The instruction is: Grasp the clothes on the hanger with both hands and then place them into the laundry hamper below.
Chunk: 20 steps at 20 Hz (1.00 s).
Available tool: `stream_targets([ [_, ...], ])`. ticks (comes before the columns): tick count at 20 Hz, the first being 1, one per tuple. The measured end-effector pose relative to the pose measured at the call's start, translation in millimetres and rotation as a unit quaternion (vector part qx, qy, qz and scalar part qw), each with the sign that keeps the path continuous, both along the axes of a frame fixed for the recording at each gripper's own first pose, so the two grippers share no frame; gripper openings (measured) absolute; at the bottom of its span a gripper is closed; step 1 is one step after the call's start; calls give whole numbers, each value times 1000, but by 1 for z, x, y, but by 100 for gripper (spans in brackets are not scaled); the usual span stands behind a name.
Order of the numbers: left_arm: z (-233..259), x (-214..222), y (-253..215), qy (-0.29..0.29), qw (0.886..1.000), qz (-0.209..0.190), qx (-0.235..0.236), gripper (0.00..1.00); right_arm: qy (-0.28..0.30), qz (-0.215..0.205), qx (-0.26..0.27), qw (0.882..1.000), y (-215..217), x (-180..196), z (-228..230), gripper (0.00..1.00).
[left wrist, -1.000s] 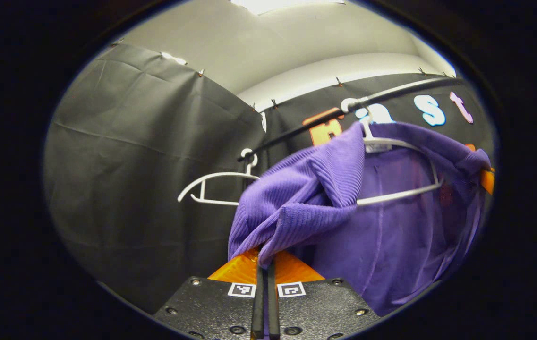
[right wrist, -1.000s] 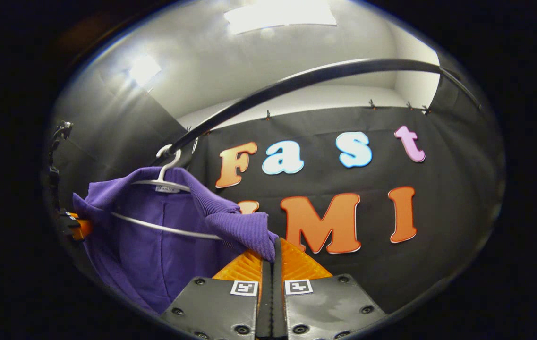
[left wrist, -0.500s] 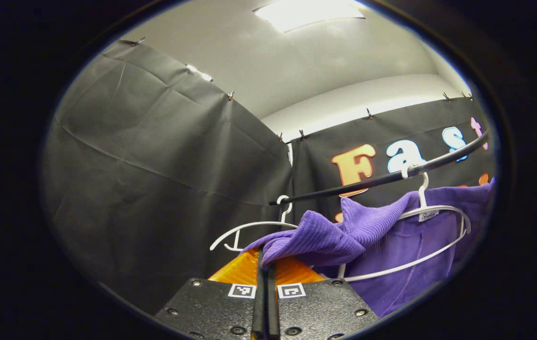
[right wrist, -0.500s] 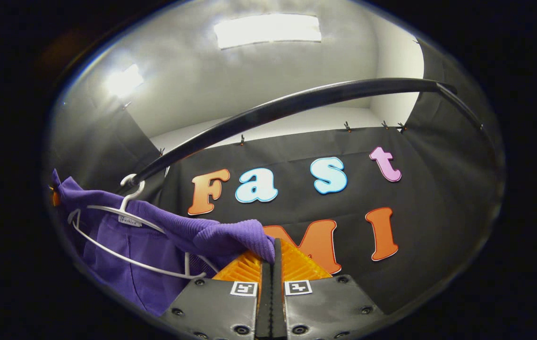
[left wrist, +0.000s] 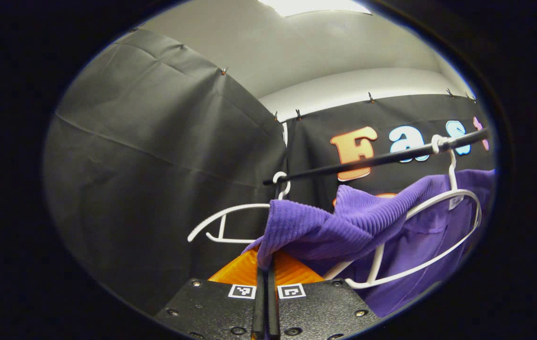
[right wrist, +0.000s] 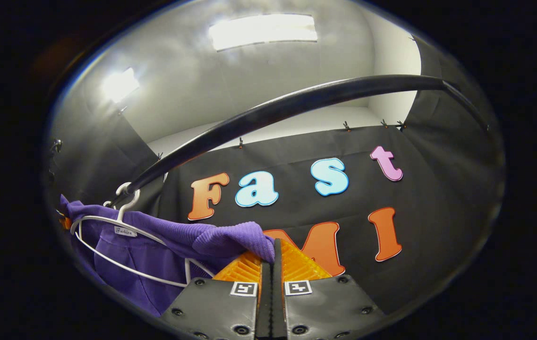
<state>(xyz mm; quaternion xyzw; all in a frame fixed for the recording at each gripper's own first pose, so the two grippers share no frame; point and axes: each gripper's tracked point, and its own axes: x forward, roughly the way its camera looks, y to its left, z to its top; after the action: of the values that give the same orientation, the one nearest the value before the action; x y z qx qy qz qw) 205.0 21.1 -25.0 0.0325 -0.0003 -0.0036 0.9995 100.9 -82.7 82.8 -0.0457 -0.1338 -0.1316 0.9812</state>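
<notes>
Black cloth walls meet in a corner behind the rack in the left gripper view, under a pale ceiling with a bright lamp at the top edge. A dark rail [left wrist: 377,160] crosses the right half of that view. Two white hangers hook over it: an empty hanger [left wrist: 230,222] near the rail's end, and a second hanger [left wrist: 443,208] farther right that carries the purple garment [left wrist: 344,226]. One ribbed shoulder of the garment is off the hanger's arm and drawn toward the camera, where the left gripper [left wrist: 264,269] is clenched on its edge, both fingers pressed together with the cloth between them. The rest of the garment hangs behind the hanger's wire loop, whose lower bar crosses in front of the fabric.

Ceiling lamps glare above the same rail [right wrist: 287,106] in the right gripper view, where it arcs across the upper part. The hanger [right wrist: 122,222] hooks on the rail at the left, its wire lying over the purple garment [right wrist: 155,241]. The garment's other shoulder stretches from the hanger to the right gripper [right wrist: 272,262], which is clamped shut on its folded edge. The cloth wall stands well behind.
</notes>
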Motion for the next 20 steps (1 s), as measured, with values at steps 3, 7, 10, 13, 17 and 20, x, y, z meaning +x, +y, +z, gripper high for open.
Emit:
stream_targets([
  [3,-28,12,-6,27,1000,-8,14,4,4,-4,-13,1000,1,-3,0,7],
  [7,-73,13,-15,86,996,-37,-13,4,6,-6,-23,1000,6,-9,1,7],
  [10,-117,10,-9,138,988,-36,-54,4,10,-8,-35,999,4,-1,-1,7],
  [13,-135,-7,-8,141,988,-38,-57,6,15,-9,-49,999,7,4,-5,7],
  [17,-137,-35,-7,139,988,-48,-50,4,16,-21,-52,998,0,5,-8,7],
  [20,-140,-44,-4,146,986,-61,-46,4,25,-32,-53,998,-10,18,-18,7],
])
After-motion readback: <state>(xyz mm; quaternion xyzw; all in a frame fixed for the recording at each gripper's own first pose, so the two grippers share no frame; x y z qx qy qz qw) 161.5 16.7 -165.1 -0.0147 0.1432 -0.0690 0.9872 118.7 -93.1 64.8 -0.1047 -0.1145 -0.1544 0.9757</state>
